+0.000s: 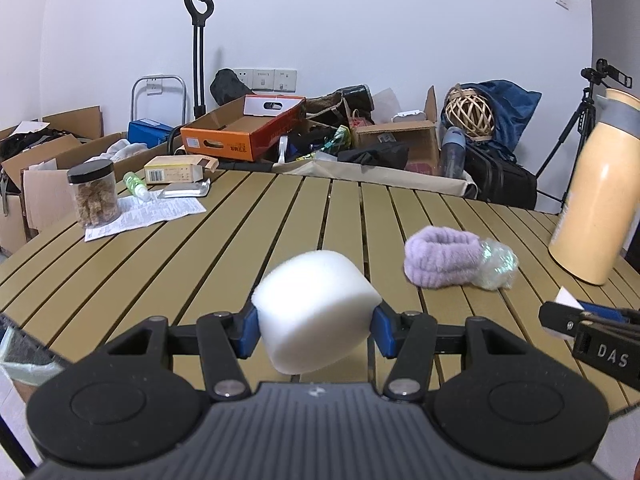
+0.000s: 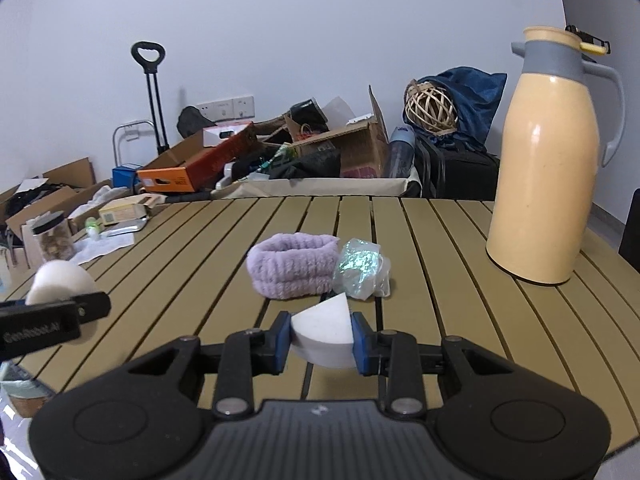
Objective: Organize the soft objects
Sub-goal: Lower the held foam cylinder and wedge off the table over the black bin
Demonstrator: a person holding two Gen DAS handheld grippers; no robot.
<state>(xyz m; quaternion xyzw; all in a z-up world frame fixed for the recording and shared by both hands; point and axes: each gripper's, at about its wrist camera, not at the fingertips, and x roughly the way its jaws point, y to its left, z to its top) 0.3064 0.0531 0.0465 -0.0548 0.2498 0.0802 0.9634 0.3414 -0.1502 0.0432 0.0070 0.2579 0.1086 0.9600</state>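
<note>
My left gripper point(image 1: 314, 326) is shut on a thick round white sponge point(image 1: 316, 308), held just above the slatted table point(image 1: 160, 256). A smaller wedge-shaped white sponge point(image 2: 324, 330) is pinched in my right gripper point(image 2: 322, 338), which hovers low over the table. Ahead of it lies a fluffy lilac band point(image 2: 292, 266) with a crumpled iridescent plastic bag point(image 2: 360, 268) touching its right side. The lilac band point(image 1: 442, 258) and bag point(image 1: 496, 264) lie to the right of the left gripper. The right gripper point(image 1: 588, 324) shows at the left wrist view's right edge, and the round sponge point(image 2: 60, 280) at the right wrist view's left.
A tall cream thermos jug point(image 2: 548, 168) stands at the table's right. At the far left are a jar of brown snacks point(image 1: 94, 194), a printed paper sheet point(image 1: 148, 214), a small green bottle point(image 1: 136, 186) and a small carton point(image 1: 176, 170). Boxes and bags crowd the floor behind.
</note>
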